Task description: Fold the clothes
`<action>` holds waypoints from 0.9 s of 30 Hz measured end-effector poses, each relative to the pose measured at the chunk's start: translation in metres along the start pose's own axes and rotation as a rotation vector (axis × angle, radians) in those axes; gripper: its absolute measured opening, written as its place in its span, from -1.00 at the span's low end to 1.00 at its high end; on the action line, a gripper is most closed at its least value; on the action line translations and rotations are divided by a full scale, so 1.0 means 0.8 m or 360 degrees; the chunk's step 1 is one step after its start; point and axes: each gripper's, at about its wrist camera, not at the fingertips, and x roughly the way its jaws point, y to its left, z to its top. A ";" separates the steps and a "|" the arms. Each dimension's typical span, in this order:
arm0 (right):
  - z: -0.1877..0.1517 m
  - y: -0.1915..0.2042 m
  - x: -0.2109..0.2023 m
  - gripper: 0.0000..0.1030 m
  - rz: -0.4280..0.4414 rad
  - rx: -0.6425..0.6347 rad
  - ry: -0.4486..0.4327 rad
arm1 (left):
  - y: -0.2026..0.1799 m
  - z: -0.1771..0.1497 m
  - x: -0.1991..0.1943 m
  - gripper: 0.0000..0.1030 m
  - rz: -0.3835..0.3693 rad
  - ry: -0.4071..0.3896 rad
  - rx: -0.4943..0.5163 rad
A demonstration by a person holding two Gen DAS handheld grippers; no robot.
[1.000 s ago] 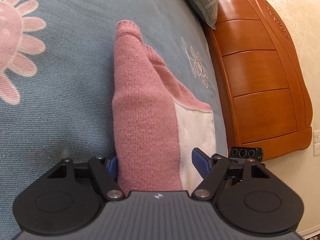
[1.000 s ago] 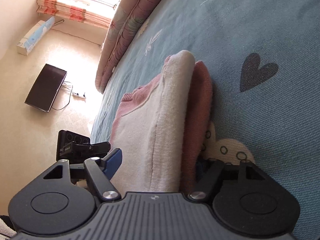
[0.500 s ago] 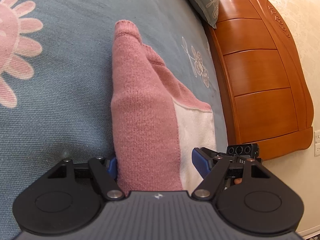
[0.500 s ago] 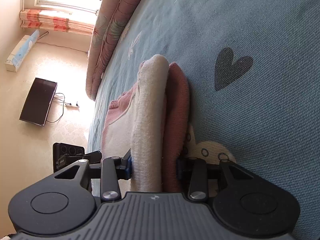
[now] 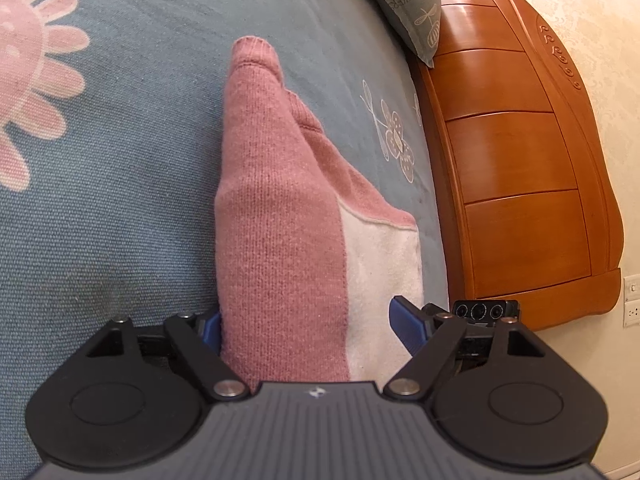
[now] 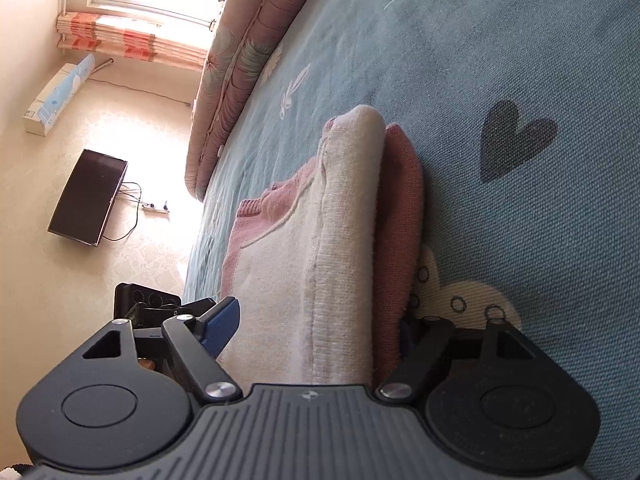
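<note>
A pink and cream knit sweater (image 5: pixel 280 220) lies folded on the blue patterned bed cover (image 5: pixel 100 208). Its near folded edge sits between the fingers of my left gripper (image 5: pixel 308 324), whose jaws are opening. The left pad rests beside the pink fold and the right pad stands off the cream part. In the right wrist view the sweater (image 6: pixel 332 240) shows as a thick cream and pink fold. My right gripper (image 6: pixel 316 324) straddles it with jaws opening wide, the pads not pressing on the cloth. Its right fingertip is hidden behind the pink layer.
A wooden headboard (image 5: pixel 520 160) and a grey pillow (image 5: pixel 404 4) bound the bed on one side. A folded flowered quilt (image 6: pixel 240 60) lies along the far edge. On the floor are a dark screen (image 6: pixel 88 200) and a long box (image 6: pixel 56 96).
My right gripper closed on the sweater's fold half a second ago and has since opened wide, and the fold has spread out again. The left jaws have widened slightly.
</note>
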 end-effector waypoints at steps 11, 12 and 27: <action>0.000 0.004 -0.002 0.85 0.0066 0.0002 -0.0005 | 0.007 -0.002 -0.001 0.67 -0.0026 0.0029 -0.0044; 0.000 0.005 0.000 0.87 0.0054 -0.0010 0.0005 | 0.004 -0.002 0.001 0.74 -0.0021 0.0036 -0.0037; -0.006 0.021 -0.012 1.00 0.0171 0.0052 0.0012 | -0.011 -0.014 -0.009 0.88 -0.0066 0.0032 -0.0053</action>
